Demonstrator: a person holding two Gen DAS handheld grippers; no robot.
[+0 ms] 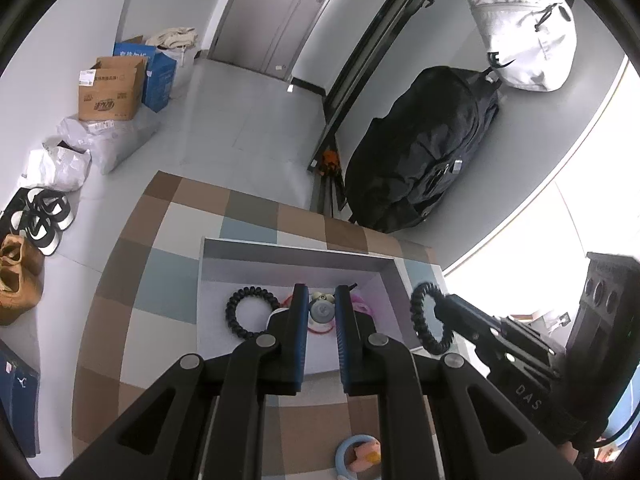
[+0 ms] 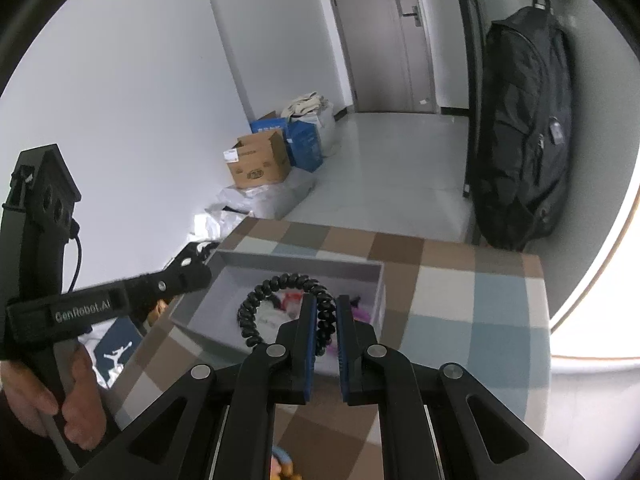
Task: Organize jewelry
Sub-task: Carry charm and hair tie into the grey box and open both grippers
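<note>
Above the tray (image 2: 280, 264), "GenRobot.AI" marks the closed, empty left tool (image 2: 200, 254) beside the right tool (image 2: 325, 312) pinching a black coil (image 2: 256, 300).

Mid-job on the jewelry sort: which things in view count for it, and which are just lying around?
Job:
- grey tray
- black coil bracelet lying in the tray
- second black coil bracelet held in the right tongs
- pink pieces in the tray

Lying about:
- cardboard box
- black backpack
- white bag
- sandals
</note>
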